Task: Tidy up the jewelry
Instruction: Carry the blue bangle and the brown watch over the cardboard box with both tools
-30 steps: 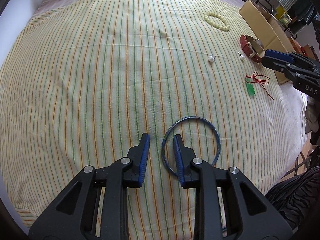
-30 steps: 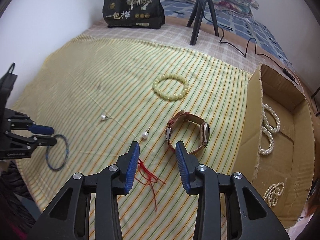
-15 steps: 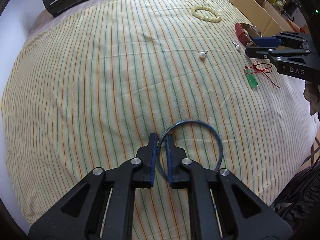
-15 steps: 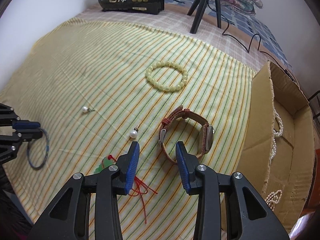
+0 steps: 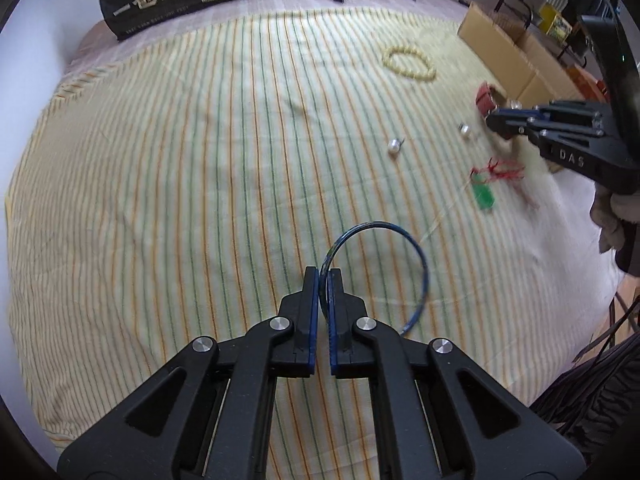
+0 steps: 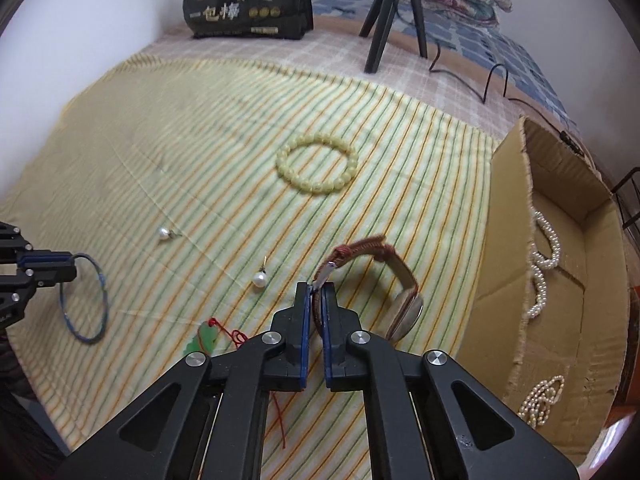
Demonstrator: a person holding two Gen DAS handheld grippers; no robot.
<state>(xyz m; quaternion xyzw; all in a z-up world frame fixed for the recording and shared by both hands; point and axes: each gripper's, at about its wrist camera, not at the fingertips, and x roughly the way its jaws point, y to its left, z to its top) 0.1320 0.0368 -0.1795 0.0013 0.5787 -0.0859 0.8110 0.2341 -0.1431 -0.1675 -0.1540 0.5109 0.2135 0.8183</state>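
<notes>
L hand-held gripper (image 5: 324,280) just clamped blue bangle (image 5: 416,252) on bed | R hand-held gripper (image 6: 316,294) just nipped watch (image 6: 400,280) strap | both ready to lift twd box (image 6: 560,240)

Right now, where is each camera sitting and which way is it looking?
Left wrist view: sits on the left gripper, looking forward over the striped cloth; its fingers pinch the blue bangle, and the right gripper pokes in from the right.
Right wrist view: sits on the right gripper, looking toward the cardboard box; its fingers pinch the watch strap, and the left gripper shows at the left.
Both see the bangle, watch, yellow bead bracelet and black bag.
</notes>
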